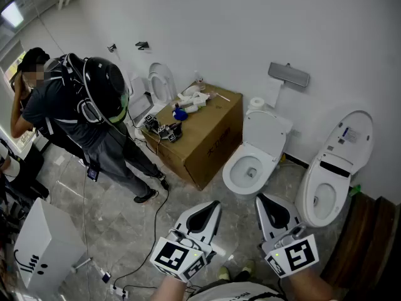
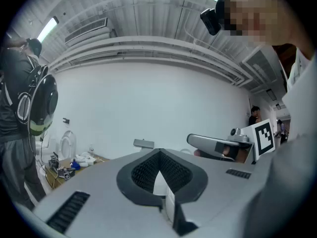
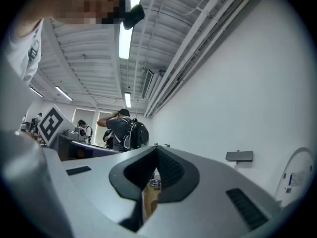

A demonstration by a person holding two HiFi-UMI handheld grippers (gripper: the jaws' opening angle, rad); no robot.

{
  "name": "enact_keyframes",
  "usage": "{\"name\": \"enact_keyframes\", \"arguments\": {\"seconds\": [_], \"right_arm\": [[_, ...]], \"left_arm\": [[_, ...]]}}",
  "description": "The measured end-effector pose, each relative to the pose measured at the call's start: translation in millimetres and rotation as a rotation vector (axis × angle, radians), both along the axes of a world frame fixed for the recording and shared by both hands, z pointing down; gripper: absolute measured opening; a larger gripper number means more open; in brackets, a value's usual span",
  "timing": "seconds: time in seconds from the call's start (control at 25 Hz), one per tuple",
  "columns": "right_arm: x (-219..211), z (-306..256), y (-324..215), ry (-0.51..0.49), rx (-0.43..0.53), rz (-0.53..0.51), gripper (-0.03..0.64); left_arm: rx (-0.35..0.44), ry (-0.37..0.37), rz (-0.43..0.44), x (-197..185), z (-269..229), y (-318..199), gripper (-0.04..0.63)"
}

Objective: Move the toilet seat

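Right gripper [image 3: 156, 150], jaws together

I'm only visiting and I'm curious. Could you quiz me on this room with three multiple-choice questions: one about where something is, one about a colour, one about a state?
1. Where does the cardboard box stand in the head view?
A. Just left of the middle toilet
B. At the picture's right edge
C. On top of a toilet

2. What colour are the middle toilet and the right toilet?
A. White
B. Black
C. Blue

3. How do the jaws of the left gripper and the right gripper stand?
A. Wide apart
B. Together, holding nothing
C. Clamped on a toilet seat

Answers:
1. A, the box sits beside that toilet's left side.
2. A, both bowls and raised lids are white.
3. B, each gripper view shows the jaws meeting with nothing between them.
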State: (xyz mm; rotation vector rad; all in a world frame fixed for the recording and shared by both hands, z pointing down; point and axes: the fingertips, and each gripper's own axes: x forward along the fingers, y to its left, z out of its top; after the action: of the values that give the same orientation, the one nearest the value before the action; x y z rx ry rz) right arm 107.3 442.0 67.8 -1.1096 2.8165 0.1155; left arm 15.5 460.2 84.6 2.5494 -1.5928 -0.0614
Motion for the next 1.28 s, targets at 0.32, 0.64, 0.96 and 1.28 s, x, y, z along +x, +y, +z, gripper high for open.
{"name": "enact_keyframes", "arguments": {"seconds": [0.32,0.64,0.96,1.28], "right_arm": [[22,-10,-3,-0.014,0.018,-0.002,0.012],[36,-12,-7,-0.054,0.026,-0.026,0.014],[28,-7,-42,-0.054,0.027,0.009,0.014],[-26,10,-133,-0.044,0.018,0.078,0.014]], "left_arm": [[0.01,-0.01,0.001,24,-7,-8,0.008],[0.002,-0.01,0.012,41,-5,-18,0.008],[0.005,-0.003,0.035,28,3,-59,0.008],[-0.001,-0.047,0.099,-20,31,-159,0.008]]}}
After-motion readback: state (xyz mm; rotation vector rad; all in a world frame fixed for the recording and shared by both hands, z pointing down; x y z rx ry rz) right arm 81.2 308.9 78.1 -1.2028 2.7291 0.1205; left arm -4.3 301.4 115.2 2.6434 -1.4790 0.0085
